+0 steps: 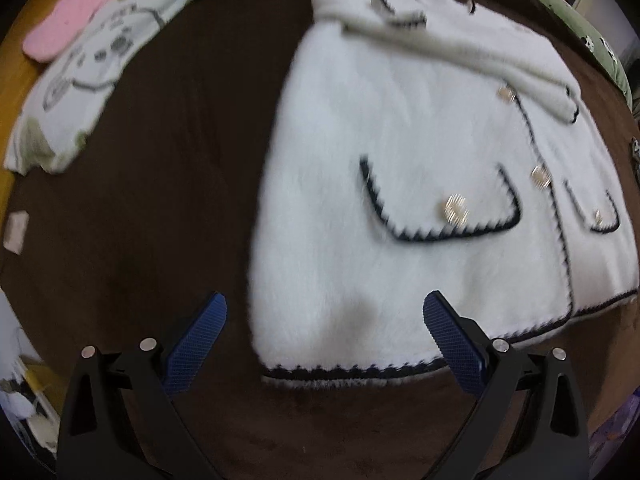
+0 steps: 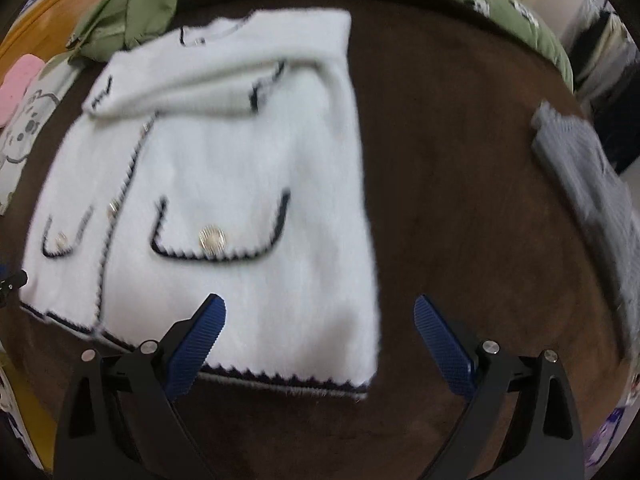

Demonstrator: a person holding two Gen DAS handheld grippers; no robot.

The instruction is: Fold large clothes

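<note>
Dim indoor light, soft and smeared in both views.

Motion blur is softening the white cardigan [image 1: 400, 200] and its buttons, worst toward the grey garment [image 2: 592, 184]. The gripper fingers [image 1: 200, 344] are staying crisp. A faint shadow is falling near the hem. Fisheye bending is curving the brown surface [image 2: 460, 200], and the corners are going black.

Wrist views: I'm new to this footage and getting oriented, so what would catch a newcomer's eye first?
The fluffy white cardigan with dark trim and gold buttons, spread on the brown blanket, sleeves folded across its chest. Both grippers, left and right, hang open at its bottom corners. A printed folded top lies to its left, a grey knit to its right.
</note>
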